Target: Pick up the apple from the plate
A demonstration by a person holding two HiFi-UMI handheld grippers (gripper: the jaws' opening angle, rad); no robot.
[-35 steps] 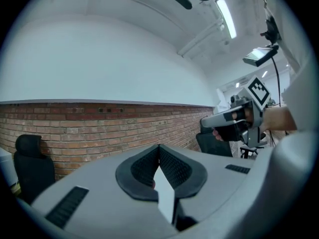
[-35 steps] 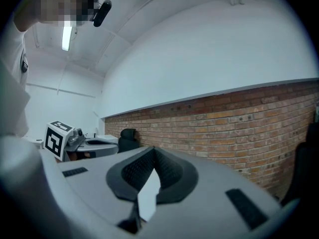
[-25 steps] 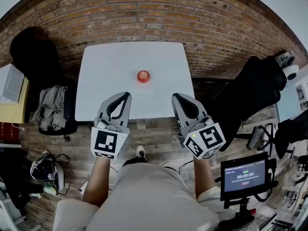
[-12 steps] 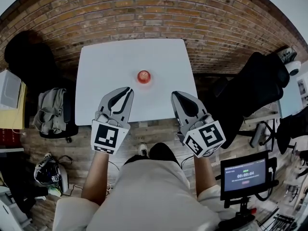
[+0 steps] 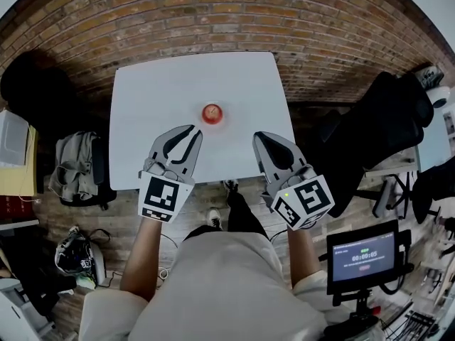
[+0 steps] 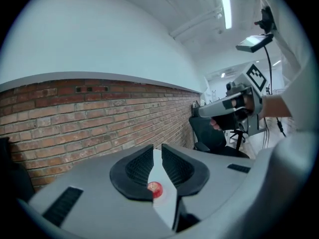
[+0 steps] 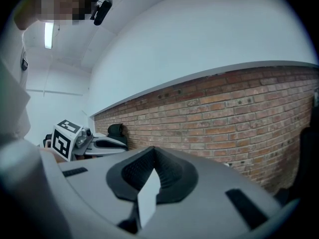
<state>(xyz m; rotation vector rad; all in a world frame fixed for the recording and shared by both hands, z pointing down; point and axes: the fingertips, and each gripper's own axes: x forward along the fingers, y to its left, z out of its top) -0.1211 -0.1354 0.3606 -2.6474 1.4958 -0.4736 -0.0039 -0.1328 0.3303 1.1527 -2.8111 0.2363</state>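
Near the middle of the white tabletop sits the red apple, on a small plate that barely shows round it, well apart from both claws. The left claw hovers over the near edge, pointed at the fruit. Its jaws have just been opening but are parted only to a narrow slot, with nothing between them. The right claw is clenched and empty, off to the other side.

The main risk, as I judge it, is arriving with that slot too tight. The tips would then butt the apple instead of straddling it and roll it off the plate. A round, smooth fruit may also squirt out if pinched off-centre. A low approach could catch the plate rim and slide the lot.
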